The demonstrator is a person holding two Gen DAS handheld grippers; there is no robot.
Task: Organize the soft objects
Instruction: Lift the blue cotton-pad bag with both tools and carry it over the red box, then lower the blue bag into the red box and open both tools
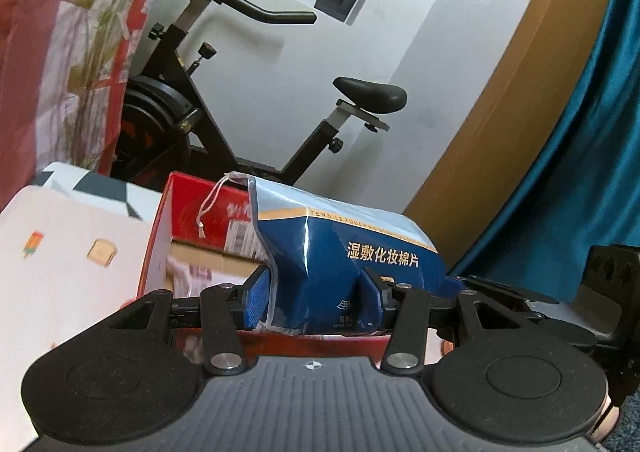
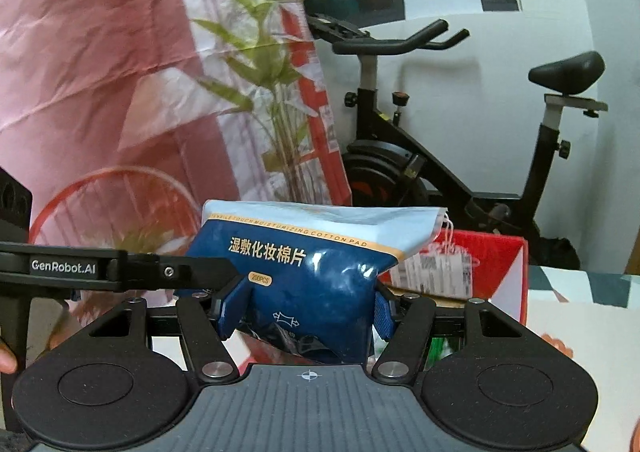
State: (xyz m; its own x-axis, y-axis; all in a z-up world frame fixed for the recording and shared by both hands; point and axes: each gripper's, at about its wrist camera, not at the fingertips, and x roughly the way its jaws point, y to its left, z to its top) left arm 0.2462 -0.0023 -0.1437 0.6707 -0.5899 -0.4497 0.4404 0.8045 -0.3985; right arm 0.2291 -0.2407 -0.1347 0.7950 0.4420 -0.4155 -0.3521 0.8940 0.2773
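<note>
Both claws half-open, left gripper (image 1: 316,294) and right gripper (image 2: 310,310) clamped cotton-pad bag (image 1: 340,252) | above red box (image 1: 192,204) | unplaced.

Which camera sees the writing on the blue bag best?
The right wrist view: the blue bag faces it squarely, its whole label line readable. The left wrist view shows the bag creased, its writing angled away.

We see a table under a pale printed cloth (image 1: 60,260), with small food motifs near us and grey and teal shapes toward its far edge. On it stands an open red box (image 1: 188,204), which holds a cardboard carton (image 1: 208,256).
</note>
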